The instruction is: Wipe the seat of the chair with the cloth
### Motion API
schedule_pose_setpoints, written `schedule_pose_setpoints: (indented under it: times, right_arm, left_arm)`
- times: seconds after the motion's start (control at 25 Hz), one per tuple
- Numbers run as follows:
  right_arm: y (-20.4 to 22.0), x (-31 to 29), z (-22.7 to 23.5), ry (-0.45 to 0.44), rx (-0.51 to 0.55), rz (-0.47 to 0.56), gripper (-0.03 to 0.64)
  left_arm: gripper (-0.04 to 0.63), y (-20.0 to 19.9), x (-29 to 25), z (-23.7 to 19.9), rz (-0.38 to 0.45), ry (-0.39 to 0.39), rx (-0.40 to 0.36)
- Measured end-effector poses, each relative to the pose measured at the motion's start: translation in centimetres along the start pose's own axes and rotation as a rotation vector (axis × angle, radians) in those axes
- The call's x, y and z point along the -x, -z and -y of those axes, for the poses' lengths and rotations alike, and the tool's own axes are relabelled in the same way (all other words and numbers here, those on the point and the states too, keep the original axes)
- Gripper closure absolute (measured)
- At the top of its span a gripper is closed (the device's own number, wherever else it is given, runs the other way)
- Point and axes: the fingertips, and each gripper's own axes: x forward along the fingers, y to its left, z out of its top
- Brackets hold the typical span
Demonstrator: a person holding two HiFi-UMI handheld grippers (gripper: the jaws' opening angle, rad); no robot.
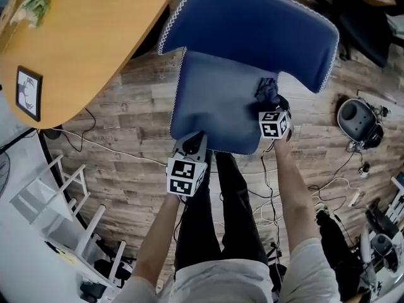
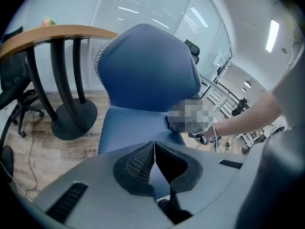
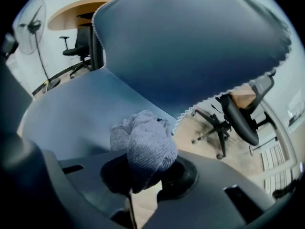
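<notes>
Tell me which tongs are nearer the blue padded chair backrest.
Right. The right tongs, clamping the grey knitted cloth, are at the rear right of the blue seat, close to the blue padded backrest. The left tongs are at the seat's front edge.

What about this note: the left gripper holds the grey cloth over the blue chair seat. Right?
Wrong gripper. The right gripper holds the grey cloth over the blue chair seat, as the right gripper view shows.
</notes>
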Motion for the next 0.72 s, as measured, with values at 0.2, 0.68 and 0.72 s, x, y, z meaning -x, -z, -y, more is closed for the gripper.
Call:
schedule_pose_setpoints:
  times: [0.2,0.68,0.72]
  right_arm:
    - [1.3,0.3,0.1,0.025,-0.318,-0.033,0.535]
    - [1.6,1.7,-1.9,0.107,-0.370,-0.074,0.539]
    - [1.6,1.7,-2.2,0.109,-0.372,-0.074,0.540]
  left_arm:
    - [0.567,-0.6,-0.4,0.4,0.013,-0.005,0.006]
    - [0.566,-1.2,0.0,-1.0,0.034,-0.017,0.012]
    - [0.566,-1.2,0.0,-1.1,0.035,-0.020,0.015]
